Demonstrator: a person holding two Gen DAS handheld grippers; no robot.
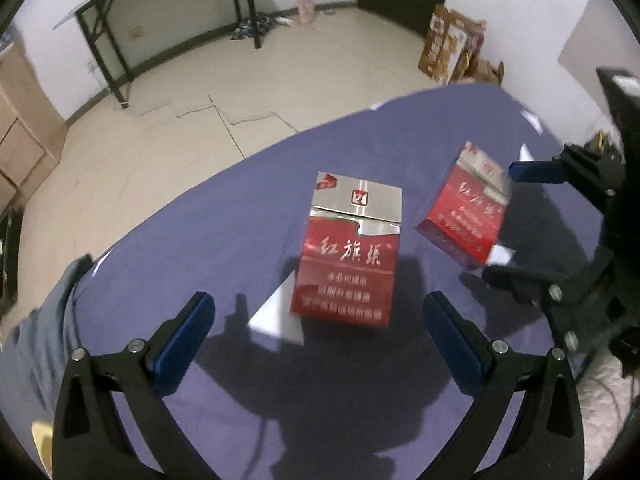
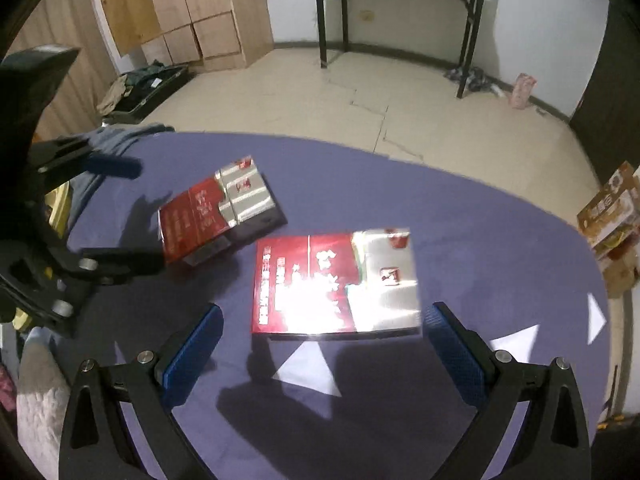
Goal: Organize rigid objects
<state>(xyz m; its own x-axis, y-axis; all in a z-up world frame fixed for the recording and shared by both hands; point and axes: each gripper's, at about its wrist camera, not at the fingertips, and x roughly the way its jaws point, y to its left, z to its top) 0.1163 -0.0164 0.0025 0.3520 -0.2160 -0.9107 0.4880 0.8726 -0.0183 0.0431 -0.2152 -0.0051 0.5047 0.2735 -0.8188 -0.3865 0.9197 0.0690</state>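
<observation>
**Blur, glare and cropped edges**

The small print on the red pack is smeared and unreadable. Glare washes out the face of the second pack in the right wrist view. The right gripper is cut off by the left wrist view's right edge, its lower finger lost in shadow.

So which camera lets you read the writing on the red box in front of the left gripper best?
The left wrist view. There the red box faces the camera, its gold writing upright and only slightly blurred, just beyond the open left gripper. In the right wrist view the same box sits farther off, turned and tilted, its writing too small to read.
</observation>
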